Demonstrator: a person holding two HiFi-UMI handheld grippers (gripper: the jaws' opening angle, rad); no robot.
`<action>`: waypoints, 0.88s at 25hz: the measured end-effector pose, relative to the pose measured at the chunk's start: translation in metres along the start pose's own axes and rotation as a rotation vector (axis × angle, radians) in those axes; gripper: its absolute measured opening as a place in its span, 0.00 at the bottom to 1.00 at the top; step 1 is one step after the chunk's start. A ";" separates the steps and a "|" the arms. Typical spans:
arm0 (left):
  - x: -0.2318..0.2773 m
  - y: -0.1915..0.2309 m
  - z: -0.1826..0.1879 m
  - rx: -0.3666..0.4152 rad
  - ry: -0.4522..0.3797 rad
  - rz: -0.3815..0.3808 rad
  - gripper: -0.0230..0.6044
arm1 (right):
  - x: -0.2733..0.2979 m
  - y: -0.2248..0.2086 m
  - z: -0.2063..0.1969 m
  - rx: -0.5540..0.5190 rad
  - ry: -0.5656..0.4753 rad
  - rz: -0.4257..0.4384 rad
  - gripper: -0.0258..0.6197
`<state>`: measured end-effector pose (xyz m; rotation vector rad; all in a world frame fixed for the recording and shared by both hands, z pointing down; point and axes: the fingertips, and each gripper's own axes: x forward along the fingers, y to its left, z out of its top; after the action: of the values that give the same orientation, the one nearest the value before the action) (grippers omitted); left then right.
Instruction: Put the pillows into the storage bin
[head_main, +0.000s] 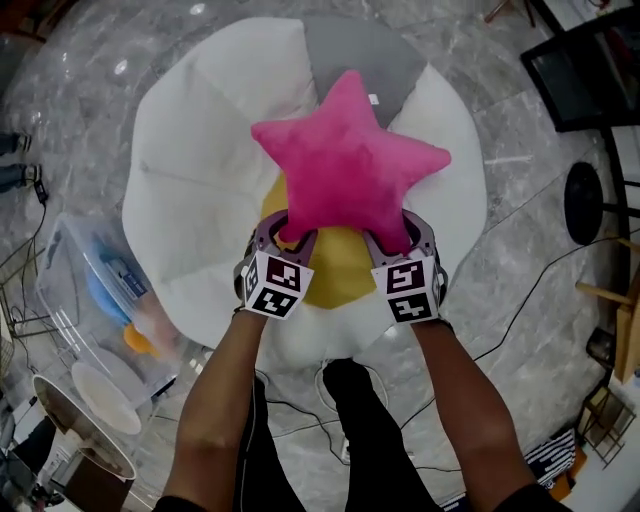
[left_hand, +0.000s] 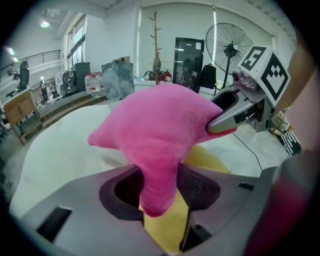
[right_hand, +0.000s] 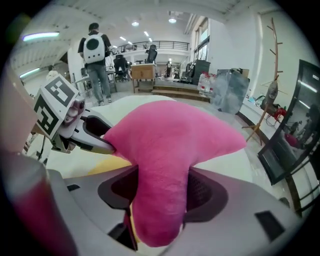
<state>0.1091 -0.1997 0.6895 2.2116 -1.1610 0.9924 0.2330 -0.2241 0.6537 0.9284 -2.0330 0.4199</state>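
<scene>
A clear plastic storage bin stands on the grey marble floor at the far left of the head view. A blue thing and a smaller orange thing lie inside it, but they are too blurred behind the wall to tell what they are. The star pillow is not in the bin. It is held in the air well to the right of it, above a big white flower-shaped cushion.

The left gripper pinches the pillow's lower left arm. In its own view the pink arm fills the gap between the two jaws and both pads press into the plush. The right gripper pinches the lower right arm in the same way, with its jaws squeezed onto the fabric and the tip of the arm poking out behind them. The two grippers sit side by side at about the same height, with the marker cubes facing the person.

The pillow is a five-armed star of bright pink plush, plump and soft, with rounded tips. One arm points away from the person, two reach out to the sides, and the two nearest ones are narrowed where the jaws grip them.

The cushion under it has broad white petals, one grey petal at the far side, and a yellow middle that shows just below the star, between the grippers.
</scene>
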 end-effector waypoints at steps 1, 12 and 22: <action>-0.013 0.006 -0.004 -0.013 -0.004 0.013 0.37 | -0.003 0.012 0.008 -0.009 -0.004 0.010 0.48; -0.141 0.089 -0.080 -0.187 -0.006 0.177 0.36 | 0.004 0.153 0.092 -0.148 -0.036 0.161 0.48; -0.274 0.153 -0.179 -0.301 -0.031 0.286 0.34 | -0.008 0.324 0.144 -0.243 -0.092 0.281 0.47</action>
<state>-0.1943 -0.0238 0.6034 1.8653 -1.5609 0.8264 -0.0844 -0.0879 0.5755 0.5260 -2.2489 0.2743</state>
